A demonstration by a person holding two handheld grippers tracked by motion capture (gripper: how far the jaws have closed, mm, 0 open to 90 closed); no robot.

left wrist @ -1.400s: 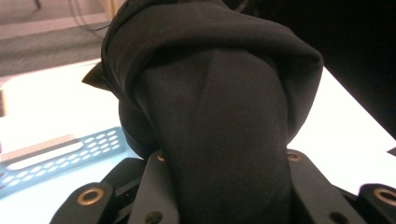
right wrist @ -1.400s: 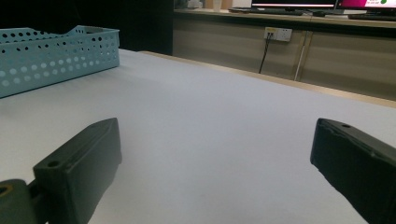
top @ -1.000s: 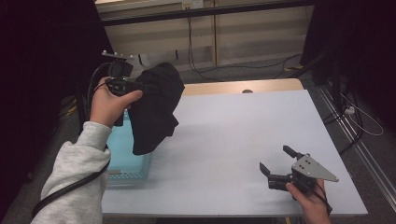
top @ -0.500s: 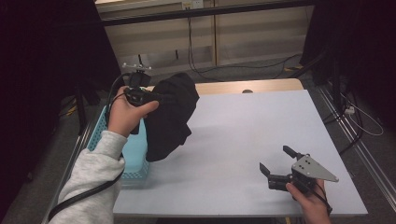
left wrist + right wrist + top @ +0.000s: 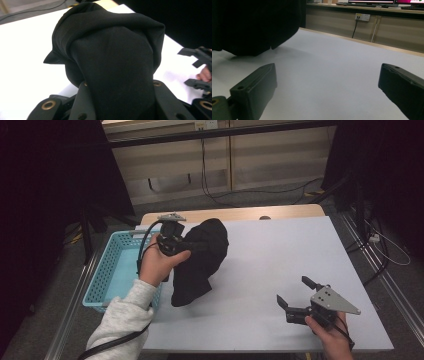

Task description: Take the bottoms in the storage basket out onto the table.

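A black cloth (image 5: 192,282) hangs bunched from my left gripper (image 5: 200,246), which is shut on its upper part at the table's left side. In the left gripper view the cloth (image 5: 110,57) bulges up between the two jaws of the left gripper (image 5: 120,85) and hides their tips. Its lower end reaches down to the white table top (image 5: 280,250). My right gripper (image 5: 294,291) rests near the front right edge, open, with nothing between its fingers. In the right gripper view the right gripper (image 5: 328,75) stands wide apart and the cloth (image 5: 254,27) shows at far left.
A light blue plastic basket (image 5: 107,270) sits at the table's left edge, just behind my left hand. A wooden strip (image 5: 240,213) runs along the table's far edge. Cables lie on the floor beyond the table.
My left hand has carried the cloth right and down, from above the basket to over the table, where its lower end now reaches the surface. The right gripper has stayed in place.
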